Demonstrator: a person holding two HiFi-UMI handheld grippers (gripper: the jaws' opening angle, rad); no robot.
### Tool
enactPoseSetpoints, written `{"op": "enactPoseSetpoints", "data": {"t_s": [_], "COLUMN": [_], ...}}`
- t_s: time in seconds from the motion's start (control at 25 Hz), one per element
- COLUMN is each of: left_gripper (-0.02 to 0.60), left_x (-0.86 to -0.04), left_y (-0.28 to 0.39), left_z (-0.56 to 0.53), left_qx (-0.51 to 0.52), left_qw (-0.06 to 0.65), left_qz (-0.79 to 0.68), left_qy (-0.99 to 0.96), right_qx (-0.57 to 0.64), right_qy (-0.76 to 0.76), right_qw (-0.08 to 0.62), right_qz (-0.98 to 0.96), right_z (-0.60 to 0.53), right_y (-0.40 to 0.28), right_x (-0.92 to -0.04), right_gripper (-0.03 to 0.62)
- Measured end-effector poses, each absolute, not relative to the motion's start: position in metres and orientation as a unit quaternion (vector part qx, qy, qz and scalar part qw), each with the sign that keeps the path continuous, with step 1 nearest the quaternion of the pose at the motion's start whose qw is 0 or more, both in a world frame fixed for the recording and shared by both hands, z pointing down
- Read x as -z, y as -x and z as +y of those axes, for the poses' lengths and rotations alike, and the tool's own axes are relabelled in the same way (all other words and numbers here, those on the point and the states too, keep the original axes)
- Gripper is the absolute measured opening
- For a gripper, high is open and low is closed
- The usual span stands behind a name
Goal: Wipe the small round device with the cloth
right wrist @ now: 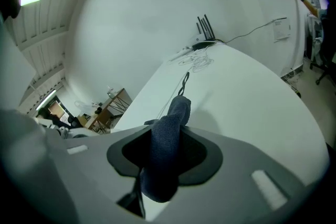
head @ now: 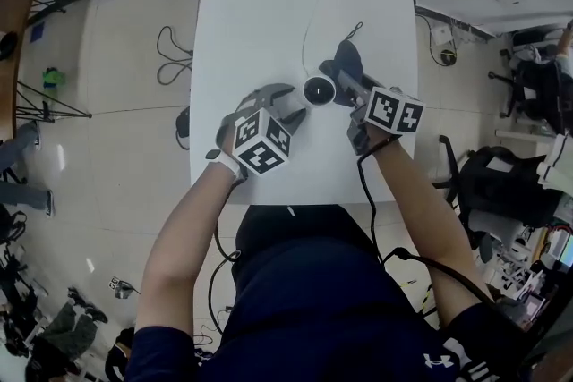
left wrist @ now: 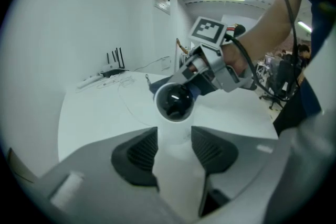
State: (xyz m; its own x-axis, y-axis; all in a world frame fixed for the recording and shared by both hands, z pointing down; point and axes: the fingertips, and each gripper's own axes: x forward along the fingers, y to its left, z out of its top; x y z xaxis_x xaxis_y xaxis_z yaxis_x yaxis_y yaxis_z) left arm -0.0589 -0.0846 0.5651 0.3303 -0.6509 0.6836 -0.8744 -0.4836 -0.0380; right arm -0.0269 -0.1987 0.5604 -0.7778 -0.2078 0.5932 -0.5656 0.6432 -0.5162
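- The left gripper (left wrist: 175, 147) is clamped on the white stem of the small round device (left wrist: 174, 101). One ribbed pad presses on each flank, and the round head with its dark glossy dome stands just past the jaw tips.
- The right gripper (right wrist: 165, 152) is closed on the dark blue cloth (right wrist: 176, 113), and a bunched fold sticks out beyond its tips.
- In the head view the device sits between the two grippers over the white table (head: 269, 4), with the cloth just beside its right flank. I cannot tell whether cloth and dome touch, or whether the device rests on the table.
- The device looks like light, hard, smooth plastic, so it is probably slippery in the pads. The stem seems the right place to hold it, which leaves the dome free and unpressed. The glossy dome likely smudges or scratches easily.
- The cloth is soft and limp. A pinch close behind the bunched end should give a firm wiping pad.
- A thin cable (head: 307, 31) trails up the table.
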Motion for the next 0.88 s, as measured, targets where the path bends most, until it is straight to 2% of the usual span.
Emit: {"op": "enactPoseSetpoints", "data": {"t_s": [0.16,0.32,0.4,0.52,0.6,0.72,0.88], "left_gripper": [0.201,0.201,0.218,0.239,0.238,0.21,0.206], "left_x": [-0.536,-0.493,-0.494,-0.508,-0.507,-0.502,-0.505], "left_y": [0.083,0.078,0.067,0.06,0.058,0.053,0.039], "left_z": [-0.098,-0.116,-0.116,-0.112,-0.116,-0.135,-0.134], "left_qx": [-0.297,-0.263,-0.315,-0.421,-0.439,-0.415,-0.397], "left_qw": [0.176,0.207,0.184,0.114,0.1,0.131,0.207], "left_qz": [-0.45,-0.387,-0.33,-0.266,-0.247,-0.236,-0.191], "left_qy": [-0.824,-0.859,-0.871,-0.86,-0.858,-0.869,-0.874], "right_qx": [-0.359,-0.369,-0.377,-0.382,-0.374,-0.35,-0.359], "right_qy": [-0.245,-0.178,-0.153,-0.126,-0.121,-0.136,-0.128], "right_qw": [0.292,0.326,0.319,0.321,0.331,0.343,0.329], "right_qz": [-0.852,-0.852,-0.856,-0.857,-0.858,-0.861,-0.864], "right_z": [-0.162,-0.092,-0.072,-0.052,-0.044,-0.04,-0.027], "right_y": [-0.018,-0.021,-0.008,0.013,0.023,0.037,0.066], "right_x": [-0.568,-0.573,-0.573,-0.576,-0.582,-0.588,-0.589], "right_gripper": [0.13,0.13,0.13,0.13,0.13,0.13,0.13]}}
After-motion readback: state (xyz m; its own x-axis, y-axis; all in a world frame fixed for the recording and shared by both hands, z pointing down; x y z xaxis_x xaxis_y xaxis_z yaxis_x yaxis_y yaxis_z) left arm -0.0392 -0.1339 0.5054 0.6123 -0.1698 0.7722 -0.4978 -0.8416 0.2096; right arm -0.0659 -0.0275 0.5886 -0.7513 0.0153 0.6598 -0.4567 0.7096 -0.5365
